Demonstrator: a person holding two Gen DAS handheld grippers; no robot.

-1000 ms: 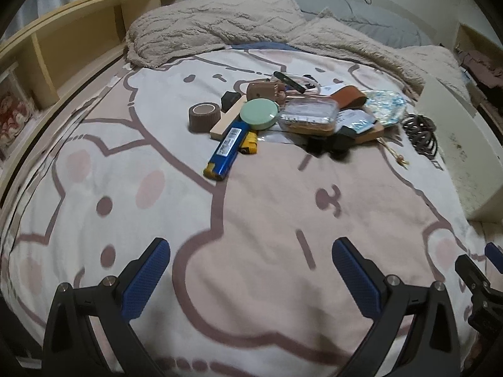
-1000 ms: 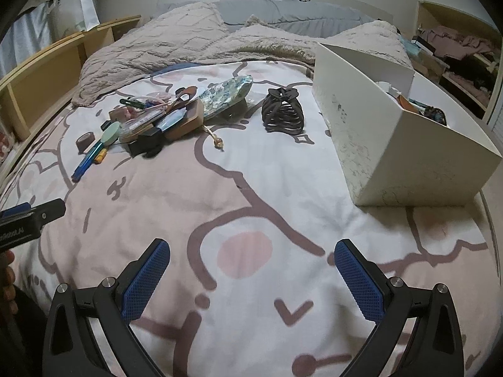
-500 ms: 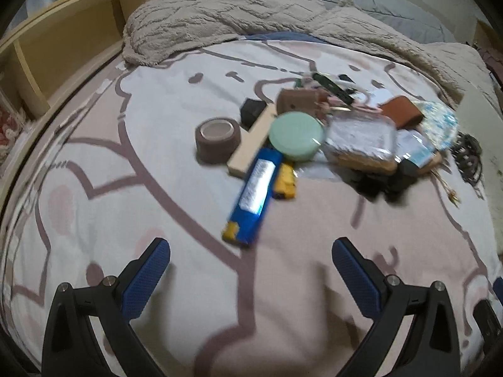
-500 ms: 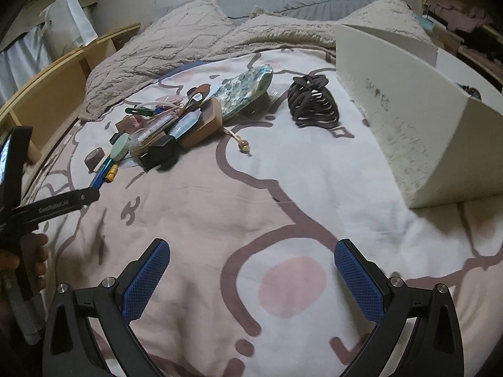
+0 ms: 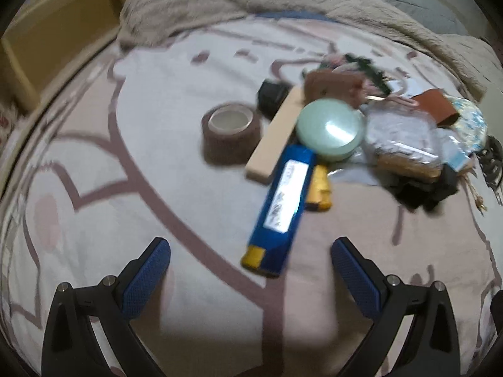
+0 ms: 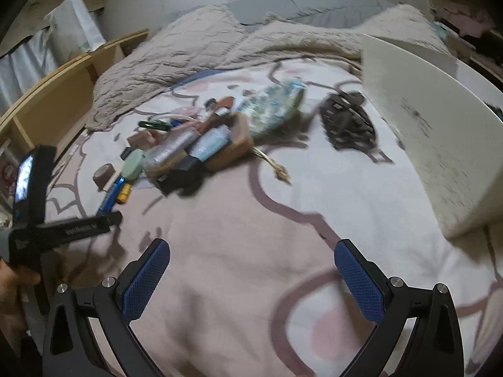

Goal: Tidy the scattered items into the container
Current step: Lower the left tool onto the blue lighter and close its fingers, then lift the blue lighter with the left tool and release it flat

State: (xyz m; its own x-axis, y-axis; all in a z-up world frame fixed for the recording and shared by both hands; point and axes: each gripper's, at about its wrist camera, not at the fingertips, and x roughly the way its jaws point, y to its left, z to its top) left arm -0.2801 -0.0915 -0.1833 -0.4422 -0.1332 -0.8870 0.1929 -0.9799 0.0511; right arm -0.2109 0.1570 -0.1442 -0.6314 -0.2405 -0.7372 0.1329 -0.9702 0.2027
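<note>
A pile of small items lies on the bedspread. In the left wrist view a blue lighter (image 5: 279,210) points toward me, beside a brown tape roll (image 5: 231,132), a pale wooden block (image 5: 276,138), a green round compact (image 5: 330,128) and a clear packet (image 5: 399,138). My left gripper (image 5: 251,253) is open, its tips just short of the lighter's near end. In the right wrist view the same pile (image 6: 195,150) lies left of centre, a dark hair claw (image 6: 347,125) sits farther right, and the white container (image 6: 433,125) stands at right. My right gripper (image 6: 251,253) is open over bare bedspread.
A rumpled beige blanket (image 6: 220,47) and a grey pillow (image 6: 308,6) lie at the bed's head. A wooden shelf unit (image 5: 47,40) runs along the left edge of the bed. The other hand-held gripper's body (image 6: 34,194) shows at left in the right wrist view, with a hand on it.
My left gripper has moved forward toward the pile, so the blue lighter now lies just ahead of its tips. My right gripper has advanced slightly over the bedspread. Both stayed open.
</note>
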